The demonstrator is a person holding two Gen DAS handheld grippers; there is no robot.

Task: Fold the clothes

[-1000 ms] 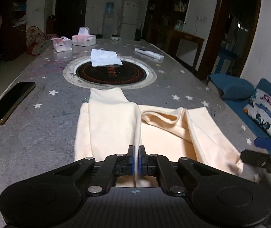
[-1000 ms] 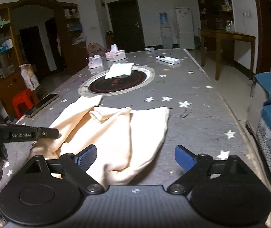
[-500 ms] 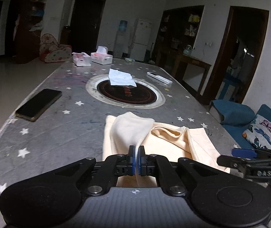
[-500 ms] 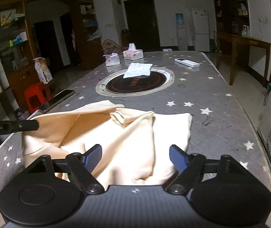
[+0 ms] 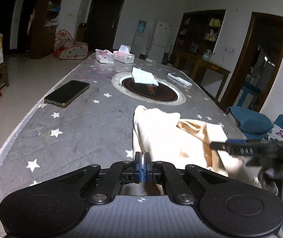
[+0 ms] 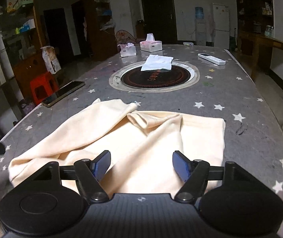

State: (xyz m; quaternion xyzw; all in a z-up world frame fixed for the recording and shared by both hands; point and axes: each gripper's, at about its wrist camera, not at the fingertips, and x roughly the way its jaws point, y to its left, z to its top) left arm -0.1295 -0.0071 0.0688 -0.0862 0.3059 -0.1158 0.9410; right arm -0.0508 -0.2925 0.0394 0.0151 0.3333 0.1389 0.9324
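A cream-coloured garment [image 6: 141,138] lies partly folded and rumpled on the grey star-patterned table [image 6: 250,138]. In the left wrist view my left gripper [image 5: 142,159] is shut on the near edge of the garment [image 5: 161,134] and holds it lifted off the table. My right gripper [image 6: 141,163] is open and empty, its blue pads on either side of the garment's near edge. The right gripper also shows in the left wrist view [image 5: 240,149], at the garment's right side.
A black phone [image 5: 67,93] lies near the table's left edge. A round inset hotplate [image 6: 154,77] with a white cloth [image 6: 157,62] sits mid-table. Two tissue boxes [image 6: 139,46] and a remote [image 6: 210,58] lie farther back. A red stool [image 6: 42,86] stands left.
My left gripper has pulled the garment's edge up and towards the near left, so the cloth is bunched closer. My right gripper has moved in over the garment's near edge, still open.
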